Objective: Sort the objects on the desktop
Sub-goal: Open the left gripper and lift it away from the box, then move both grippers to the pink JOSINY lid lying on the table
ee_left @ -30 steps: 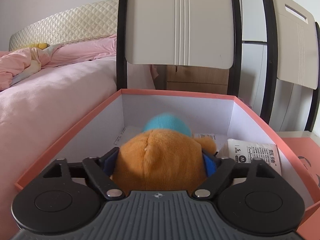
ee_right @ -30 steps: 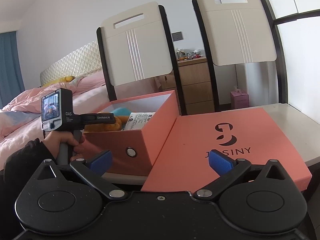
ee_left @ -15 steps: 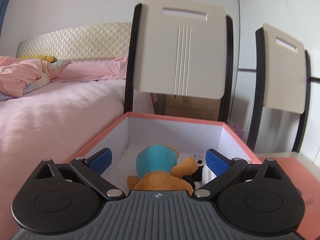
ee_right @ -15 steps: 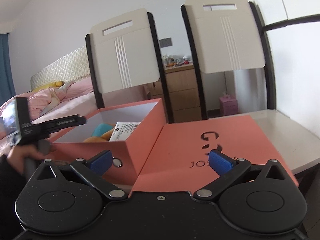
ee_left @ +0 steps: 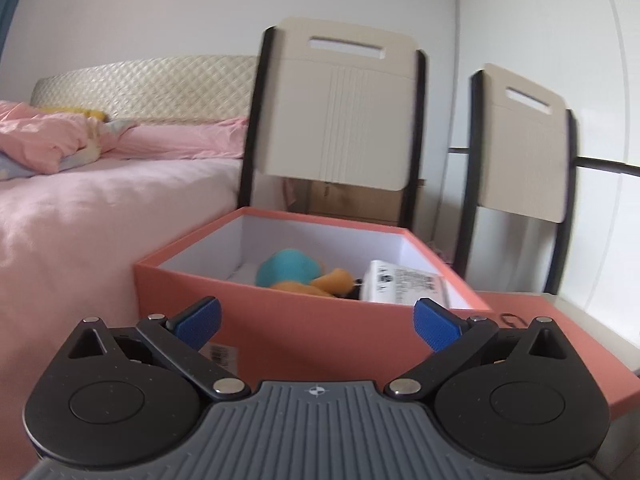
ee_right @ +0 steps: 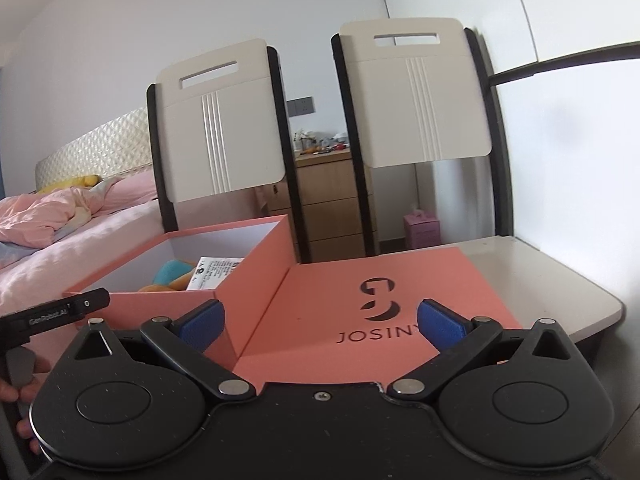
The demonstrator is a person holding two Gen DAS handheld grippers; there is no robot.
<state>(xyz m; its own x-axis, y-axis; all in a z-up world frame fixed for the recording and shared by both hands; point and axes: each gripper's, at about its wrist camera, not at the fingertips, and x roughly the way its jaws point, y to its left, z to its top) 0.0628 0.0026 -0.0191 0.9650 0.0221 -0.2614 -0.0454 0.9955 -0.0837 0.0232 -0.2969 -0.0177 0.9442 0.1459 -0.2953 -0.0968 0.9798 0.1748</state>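
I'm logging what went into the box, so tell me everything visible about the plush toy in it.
The plush toy lies inside the open salmon-pink box, low against its white interior, not upright. It looks soft and fuzzy: an orange body with a rounded turquoise part toward the back wall and a small dark patch at its right end. Its right side meets a white printed packet. The box's front wall hides its lower part. Neither claw touches it; the left claw hangs open outside the box.
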